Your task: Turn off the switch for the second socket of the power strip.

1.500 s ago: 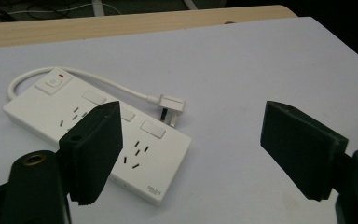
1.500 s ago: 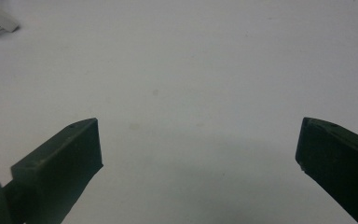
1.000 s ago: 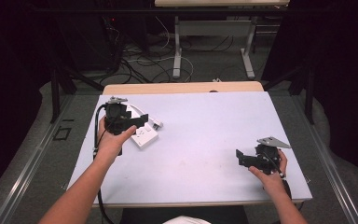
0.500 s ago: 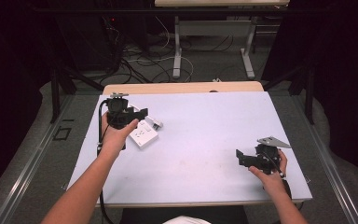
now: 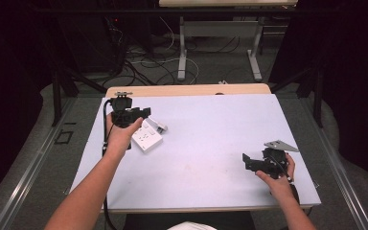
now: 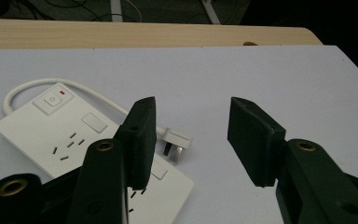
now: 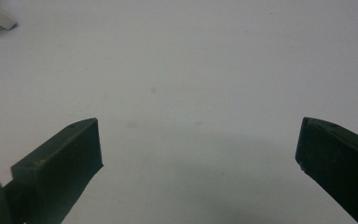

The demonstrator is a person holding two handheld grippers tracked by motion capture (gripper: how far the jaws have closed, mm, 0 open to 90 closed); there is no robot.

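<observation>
The white power strip (image 5: pixel 146 138) lies flat on the pale worktop (image 5: pixel 206 143), toward nine o'clock from its middle, its cord looping round to a plug (image 6: pixel 176 141) resting just beside it. My left tool (image 6: pixel 191 135) hangs above the strip's near end, jaws spread, pinching nothing. My right tool (image 5: pixel 249 162) sits well apart at four o'clock, jaws spread wide over bare worktop.

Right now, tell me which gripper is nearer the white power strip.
Left. The left gripper hovers right beside the power strip; the right gripper sits across the table, far off.
</observation>
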